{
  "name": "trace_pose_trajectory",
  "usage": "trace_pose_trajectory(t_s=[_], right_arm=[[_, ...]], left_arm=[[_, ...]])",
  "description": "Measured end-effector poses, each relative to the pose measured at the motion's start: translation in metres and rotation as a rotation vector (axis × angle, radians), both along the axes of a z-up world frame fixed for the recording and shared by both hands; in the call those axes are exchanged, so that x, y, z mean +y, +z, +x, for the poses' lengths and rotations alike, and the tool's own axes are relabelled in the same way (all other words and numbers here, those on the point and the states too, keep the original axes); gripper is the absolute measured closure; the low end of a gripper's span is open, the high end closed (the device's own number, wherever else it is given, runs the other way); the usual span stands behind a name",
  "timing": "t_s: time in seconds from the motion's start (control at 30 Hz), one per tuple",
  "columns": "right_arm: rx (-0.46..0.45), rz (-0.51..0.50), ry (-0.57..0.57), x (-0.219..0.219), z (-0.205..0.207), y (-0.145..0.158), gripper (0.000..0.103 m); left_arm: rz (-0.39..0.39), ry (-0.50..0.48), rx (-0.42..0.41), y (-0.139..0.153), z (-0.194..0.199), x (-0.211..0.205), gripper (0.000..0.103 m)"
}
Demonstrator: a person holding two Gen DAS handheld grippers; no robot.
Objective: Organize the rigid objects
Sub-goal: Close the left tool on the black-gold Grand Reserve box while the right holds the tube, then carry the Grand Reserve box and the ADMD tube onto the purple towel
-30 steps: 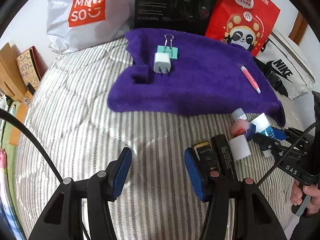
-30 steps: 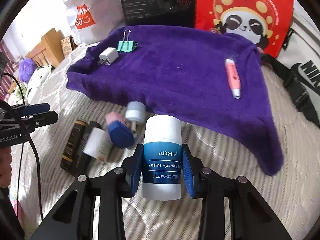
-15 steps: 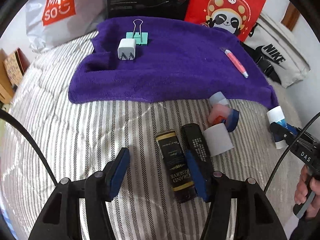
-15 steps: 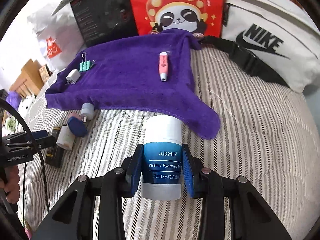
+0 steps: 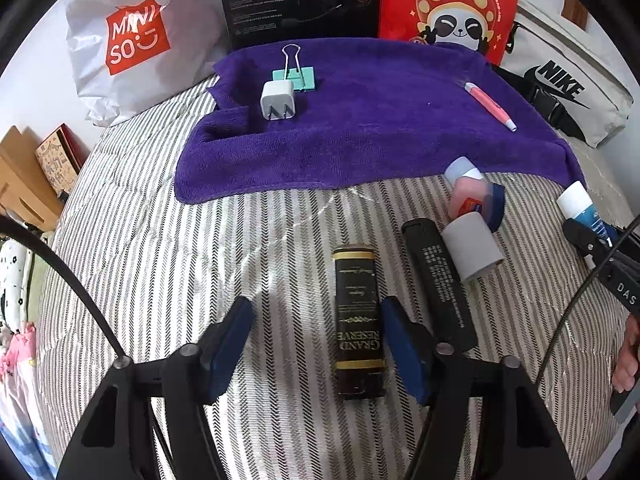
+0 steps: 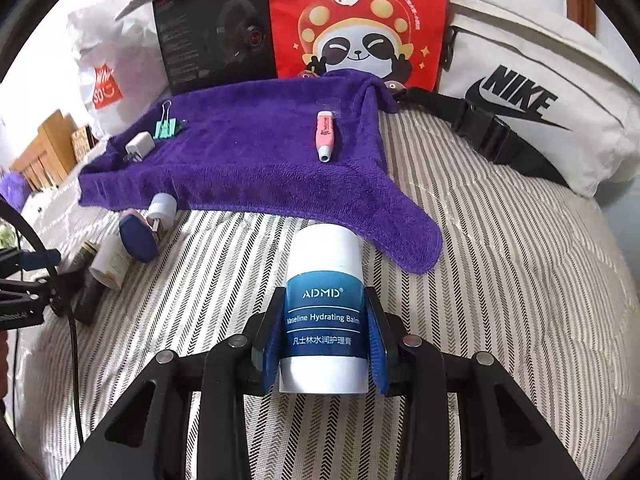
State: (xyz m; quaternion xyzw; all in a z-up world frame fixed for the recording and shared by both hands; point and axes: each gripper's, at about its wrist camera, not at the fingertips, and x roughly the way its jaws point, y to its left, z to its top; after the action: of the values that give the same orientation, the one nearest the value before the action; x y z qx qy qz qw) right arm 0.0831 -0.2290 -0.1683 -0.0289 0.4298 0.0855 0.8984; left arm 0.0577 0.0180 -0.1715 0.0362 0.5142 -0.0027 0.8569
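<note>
since the earlier frame the left gripper (image 5: 316, 344) has shifted over the black-and-gold rectangular "grand reserve" box (image 5: 357, 320), which now lies between its blue pads, jaws wide apart and gripping nothing. right gripper (image 6: 324, 344) holds the white-and-blue cylindrical "admd" balm tube (image 6: 325, 312), clamped at mid-body above the striped bedcover (image 6: 500, 280), just short of the purple plush towel (image 6: 256, 160).

risk: the box lies much closer to the right pad, so closing off-centre would likely push it sideways into the adjacent black rectangular case (image 5: 438, 284). the balm tube, being smooth, may slide in the pads.

orientation: box long axis runs away from the camera, along the fingers; tube axis likewise points forward toward the towel.
</note>
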Motion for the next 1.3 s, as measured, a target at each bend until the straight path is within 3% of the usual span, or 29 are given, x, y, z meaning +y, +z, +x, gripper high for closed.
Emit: trace_pose_trajectory(t_s=[0.07, 0.1, 0.13, 0.17, 0.3, 0.47, 0.6, 1.3], right_arm=[[0.000, 0.002, 0.000, -0.001, 0.000, 0.000, 0.066], [0.001, 0.007, 0.000, -0.002, 0.000, 0.000, 0.066], [0.001, 0.012, 0.000, -0.002, 0.000, 0.000, 0.066], [0.002, 0.016, 0.001, -0.003, 0.000, 0.000, 0.066], [0.004, 0.044, 0.002, -0.006, 0.000, 0.000, 0.066], [0.005, 0.045, 0.002, -0.007, 0.001, 0.000, 0.065], [0.001, -0.004, 0.006, 0.000, 0.000, 0.000, 0.064], [0.000, -0.011, 0.006, 0.001, 0.000, -0.001, 0.064]], left_arm=[[-0.030, -0.030, -0.011, 0.001, -0.005, -0.004, 0.066], [-0.024, -0.052, -0.028, 0.000, -0.007, -0.007, 0.068], [-0.022, -0.085, -0.043, 0.000, -0.010, -0.010, 0.078], [-0.021, -0.105, -0.052, 0.000, -0.011, -0.012, 0.079], [-0.079, -0.077, -0.086, -0.001, -0.013, -0.004, 0.080], [-0.035, -0.100, -0.147, -0.004, -0.017, -0.009, 0.080], [-0.045, -0.100, -0.187, -0.005, -0.023, -0.007, 0.080], [-0.062, -0.086, -0.191, -0.005, -0.024, -0.003, 0.079]])
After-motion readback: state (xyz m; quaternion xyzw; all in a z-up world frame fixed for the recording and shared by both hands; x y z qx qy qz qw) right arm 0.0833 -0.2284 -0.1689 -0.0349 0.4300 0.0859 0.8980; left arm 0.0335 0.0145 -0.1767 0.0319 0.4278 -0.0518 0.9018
